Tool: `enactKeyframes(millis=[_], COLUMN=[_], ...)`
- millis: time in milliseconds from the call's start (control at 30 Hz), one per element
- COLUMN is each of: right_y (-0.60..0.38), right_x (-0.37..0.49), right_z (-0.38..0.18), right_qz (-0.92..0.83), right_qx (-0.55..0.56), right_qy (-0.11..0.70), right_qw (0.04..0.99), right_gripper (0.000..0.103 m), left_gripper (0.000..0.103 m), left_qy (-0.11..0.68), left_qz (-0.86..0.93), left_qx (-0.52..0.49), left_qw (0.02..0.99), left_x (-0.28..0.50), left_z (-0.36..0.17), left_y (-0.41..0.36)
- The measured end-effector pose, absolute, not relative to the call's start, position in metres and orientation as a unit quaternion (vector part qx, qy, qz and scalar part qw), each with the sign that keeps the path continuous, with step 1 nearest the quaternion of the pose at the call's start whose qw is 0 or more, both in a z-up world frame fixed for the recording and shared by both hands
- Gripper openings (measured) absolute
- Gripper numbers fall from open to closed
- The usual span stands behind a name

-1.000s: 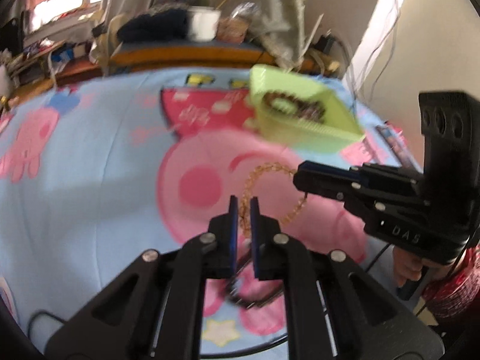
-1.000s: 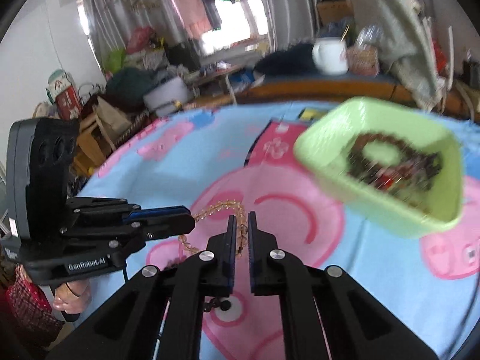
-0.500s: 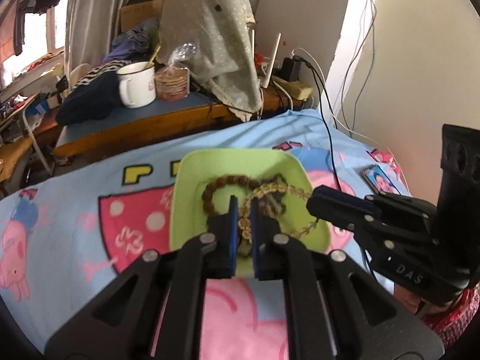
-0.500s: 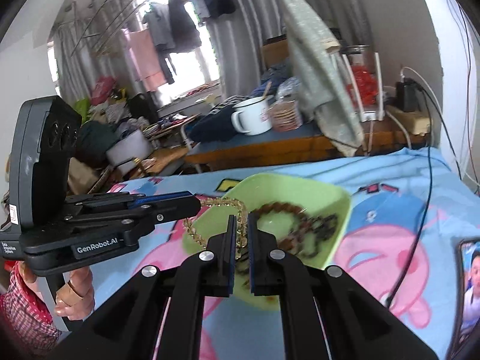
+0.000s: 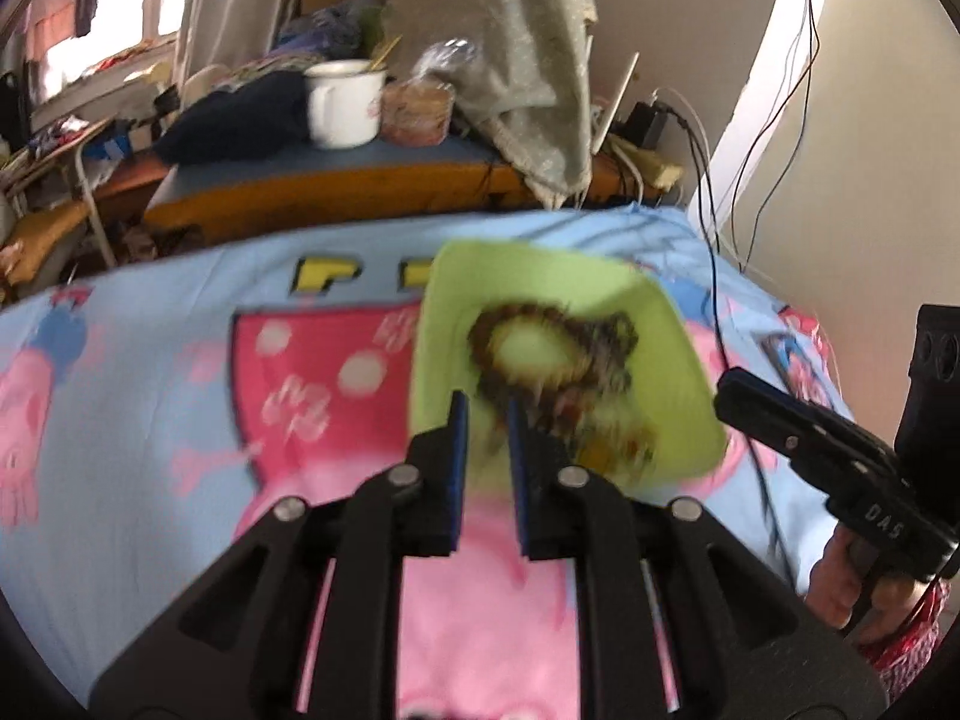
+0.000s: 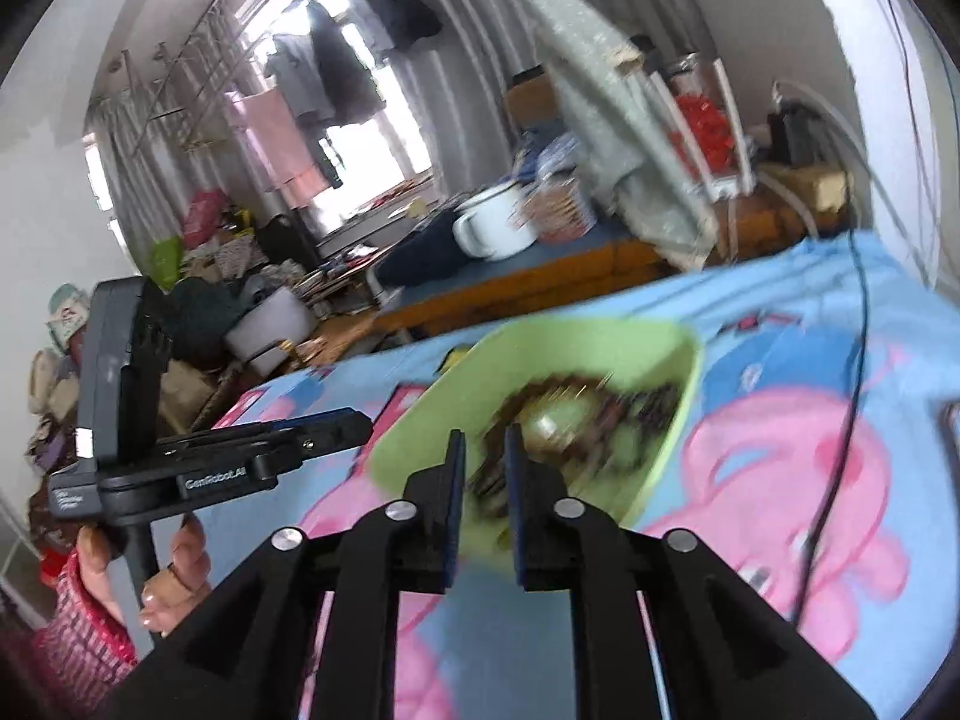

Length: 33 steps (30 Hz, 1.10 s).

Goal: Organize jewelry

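A light green square tray point(image 5: 690, 372) sits on the cartoon blanket and holds a heap of dark and amber beaded bracelets point(image 5: 552, 354). It also shows in the right wrist view point(image 6: 420, 420) with the bracelets point(image 6: 576, 414) blurred by motion. My left gripper point(image 5: 485, 414) is slightly open and empty, just over the tray's near edge. My right gripper point(image 6: 483, 441) is slightly open and empty over the same near edge. The amber bead necklace is no longer between either pair of fingers; it seems to lie in the tray.
A blue and pink cartoon blanket point(image 5: 180, 396) covers the bed. A black cable point(image 6: 852, 360) runs across its right side. Behind stands a low table point(image 5: 336, 180) with a white mug point(image 5: 345, 102) and a jar. A wall is close on the right.
Both grippers carried the amber necklace from the blanket to the green tray, then opened a little and let it go into the tray. Both have drawn back slightly.
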State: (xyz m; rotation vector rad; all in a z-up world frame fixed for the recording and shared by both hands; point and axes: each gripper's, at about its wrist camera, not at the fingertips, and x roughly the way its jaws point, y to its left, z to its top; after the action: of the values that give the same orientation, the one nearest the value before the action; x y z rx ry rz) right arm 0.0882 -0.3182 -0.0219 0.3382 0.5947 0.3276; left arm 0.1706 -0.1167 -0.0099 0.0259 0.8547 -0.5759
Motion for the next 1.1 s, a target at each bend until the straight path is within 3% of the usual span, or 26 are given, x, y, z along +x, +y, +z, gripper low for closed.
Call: enactKeyframes(millis=[367, 467, 733, 1100], right_y=[-0.215, -0.198, -0.175, -0.162], right_x=[0.05, 0.047, 0.038, 0.042], right_z=[-0.068, -0.073, -0.074, -0.084], right_qz=[0.249, 0.25, 0.241, 0.218], right_qx=[0.083, 0.058, 0.024, -0.017], right_qy=[0.39, 0.404, 0.406, 0.418], right_qw=[0.883, 0.878, 0.881, 0.882], right_gripper=[0.0, 0.0, 0.0, 0.0], left_gripper=[0.012, 0.021, 0.03, 0.031], left_qy=[0.44, 0.448, 0.438, 0.415], left_qz=[-0.227, -0.217, -0.227, -0.203], left_qx=[0.003, 0.006, 0.015, 0.07], left_qw=[0.869, 0.867, 0.87, 0.884], left_x=[0.09, 0.07, 0.045, 0.04], left_z=[-0.051, -0.063, -0.068, -0.077], left_y=[-0.025, -0.012, -0.005, -0.023])
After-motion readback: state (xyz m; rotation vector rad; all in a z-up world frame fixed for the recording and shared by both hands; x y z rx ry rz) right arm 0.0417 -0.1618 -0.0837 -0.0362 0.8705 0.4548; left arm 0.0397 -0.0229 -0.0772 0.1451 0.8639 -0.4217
